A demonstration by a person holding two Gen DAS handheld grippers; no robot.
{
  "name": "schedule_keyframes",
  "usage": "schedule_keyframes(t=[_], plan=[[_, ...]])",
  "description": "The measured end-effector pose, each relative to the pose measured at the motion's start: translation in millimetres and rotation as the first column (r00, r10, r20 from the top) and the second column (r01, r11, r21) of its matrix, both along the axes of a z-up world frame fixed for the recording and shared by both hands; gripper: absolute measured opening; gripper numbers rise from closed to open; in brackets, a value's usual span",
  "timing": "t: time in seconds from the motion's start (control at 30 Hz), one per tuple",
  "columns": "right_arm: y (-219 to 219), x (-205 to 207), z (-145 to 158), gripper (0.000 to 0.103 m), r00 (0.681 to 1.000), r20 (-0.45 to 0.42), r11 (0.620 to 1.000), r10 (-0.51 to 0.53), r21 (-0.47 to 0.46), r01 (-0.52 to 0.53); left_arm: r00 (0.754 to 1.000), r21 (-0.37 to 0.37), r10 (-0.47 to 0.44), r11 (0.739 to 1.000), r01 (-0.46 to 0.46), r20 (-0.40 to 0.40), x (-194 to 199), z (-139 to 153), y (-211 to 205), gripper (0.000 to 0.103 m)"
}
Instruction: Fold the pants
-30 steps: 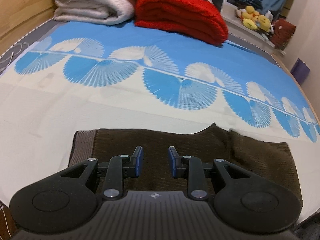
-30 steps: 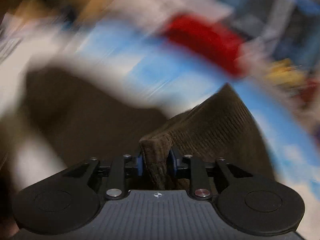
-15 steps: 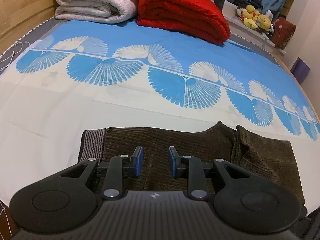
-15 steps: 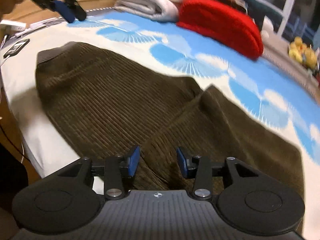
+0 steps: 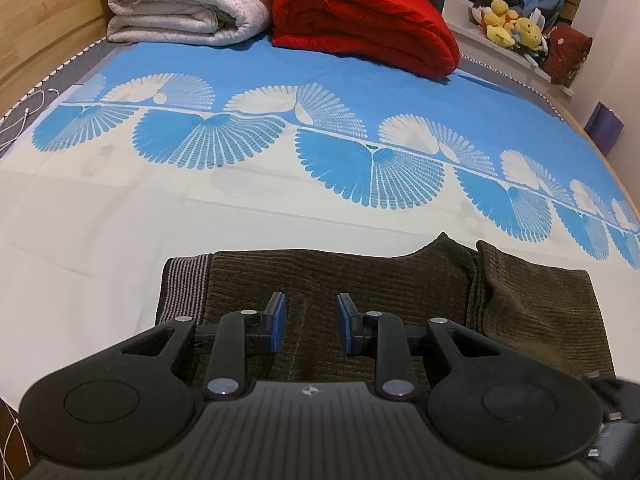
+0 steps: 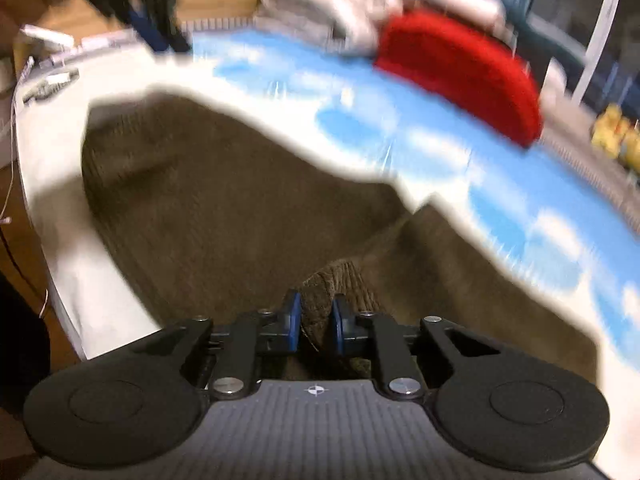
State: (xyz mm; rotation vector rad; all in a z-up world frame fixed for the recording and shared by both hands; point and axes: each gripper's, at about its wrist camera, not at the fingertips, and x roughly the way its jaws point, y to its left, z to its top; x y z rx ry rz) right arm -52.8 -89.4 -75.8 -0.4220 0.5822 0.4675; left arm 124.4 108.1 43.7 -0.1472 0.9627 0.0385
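1. Pants [image 5: 360, 292]: brown ribbed corduroy, lying folded on the bed [image 5: 120, 232] at its near edge. Striped grey elastic waistband [image 5: 186, 280] at the left end, a raised fold ridge toward the right.
2. Left gripper [image 5: 307, 328]: jaws parted over the pants, blue pads clear of the fabric, nothing between them. I read it as released.
3. Right gripper [image 6: 316, 322]: jaws have just been closing and are now clenched on a bunched hump of the pants cloth, which pokes up between the blue pads.
4. Bed sheet: smooth, white near me, blue beyond, with a row of fan-shaped prints along the boundary.
5. Far end of the bed: rolled red fleece blanket [image 5: 364, 24] beside a stack of folded white quilts [image 5: 188, 4]. Yellow plush toys [image 5: 508, 26] on a ledge past them.
6. Right wrist view is motion-blurred; corduroy ribs barely resolve and the sheet print smears. It alone shows the pants' near edge by the bed side and a dark blurred shape top left, which I can't identify.
7. Left view is sharp, but the gripper body hides the pants' near portion.
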Motion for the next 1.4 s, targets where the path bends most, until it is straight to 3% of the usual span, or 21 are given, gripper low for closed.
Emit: schedule_keyframes(t=[0.07, 0.13, 0.2, 0.27, 0.3, 0.37, 0.43, 0.57, 0.63, 0.7, 0.8, 0.9, 1.0, 1.07, 1.27, 1.4], plan=[[-4.9, -9.5, 18.6, 0.017, 0.998, 0.059, 1.0, 0.008, 0.025, -0.01, 1.0, 0.002, -0.001, 1.0, 0.001, 0.0, 0.7, -0.5, 0.1, 0.03], [-10.1, -17.1, 25.2, 0.017, 0.998, 0.051, 0.998, 0.027, 0.053, -0.03, 1.0, 0.003, -0.004, 1.0, 0.004, -0.002, 1.6, -1.1, -1.4, 0.03], [-9.1, -16.9, 10.9, 0.018, 0.998, -0.018, 0.998, 0.062, 0.02, -0.062, 1.0, 0.006, -0.01, 1.0, 0.01, -0.003, 2.6, -1.3, -3.9, 0.03], [-6.7, -8.3, -16.3, 0.02, 0.985, -0.16, 0.997, 0.07, -0.033, -0.076, 1.0, 0.007, -0.015, 1.0, 0.015, -0.005, 2.8, -2.1, -6.5, 0.03], [-7.9, -7.2, -22.0, 0.022, 0.982, -0.177, 0.997, 0.065, -0.036, -0.073, 1.0, 0.005, -0.015, 1.0, 0.015, -0.006, 2.5, -2.4, -7.0, 0.03], [-12.0, -6.1, -12.2, 0.023, 0.983, -0.174, 0.998, 0.061, 0.017, -0.059, 1.0, 0.004, -0.021, 1.0, 0.021, -0.007, 1.9, -2.9, -6.6, 0.03], [-26.1, -3.7, 7.9, 0.021, 0.984, -0.169, 0.987, 0.063, 0.159, -0.036, 1.0, 0.012, -0.024, 1.0, 0.024, -0.007, 2.0, -3.4, -5.8, 0.03], [-49.9, 5.9, 21.1, 0.021, 0.987, -0.152, 0.946, -0.06, 0.306, 0.104, 1.0, 0.013, -0.01, 1.0, 0.011, -0.015, 3.6, -5.3, -2.7, 0.03], [-51.2, 13.8, 7.9, 0.022, 0.972, -0.201, 0.942, -0.123, 0.285, 0.178, 1.0, 0.015, -0.007, 1.0, 0.007, -0.019, 3.6, -6.3, -2.4, 0.03], [-41.4, 25.3, -21.1, 0.021, 0.934, -0.333, 0.97, -0.127, 0.156, 0.187, 1.0, 0.0, -0.001, 1.0, 0.001, -0.028, 3.2, -7.9, 0.8, 0.03], [-35.9, 22.6, -21.6, 0.021, 0.943, -0.306, 0.976, -0.126, 0.13, 0.173, 0.999, -0.031, 0.027, 0.999, -0.028, -0.04, 0.1, -10.6, 13.8, 0.03], [-44.6, 19.8, -5.5, 0.021, 0.953, -0.27, 0.948, -0.138, 0.241, 0.206, 0.996, -0.064, 0.073, 0.995, -0.076, -0.048, -4.1, -12.6, 31.9, 0.03], [-37.0, 24.9, -22.5, 0.021, 0.938, -0.321, 0.971, -0.127, 0.15, 0.183, 0.99, -0.088, 0.119, 0.988, -0.125, -0.07, -10.5, -16.2, 49.8, 0.03], [-33.3, 21.0, -27.8, 0.02, 0.952, -0.279, 0.981, -0.126, 0.106, 0.161, 0.987, -0.073, 0.136, 0.987, -0.142, -0.082, -15.1, -18.8, 57.0, 0.03], [-53.5, 19.9, 21.0, 0.022, 0.968, -0.195, 0.953, -0.159, 0.226, 0.202, 0.985, -0.059, 0.15, 0.986, -0.155, -0.086, -27.2, -20.7, 65.9, 0.03], [-87.6, 26.4, 66.9, 0.031, 0.965, -0.145, 0.921, -0.218, 0.297, 0.253, 0.985, -0.06, 0.149, 0.986, -0.154, -0.087, -29.8, -20.8, 65.9, 0.03]])
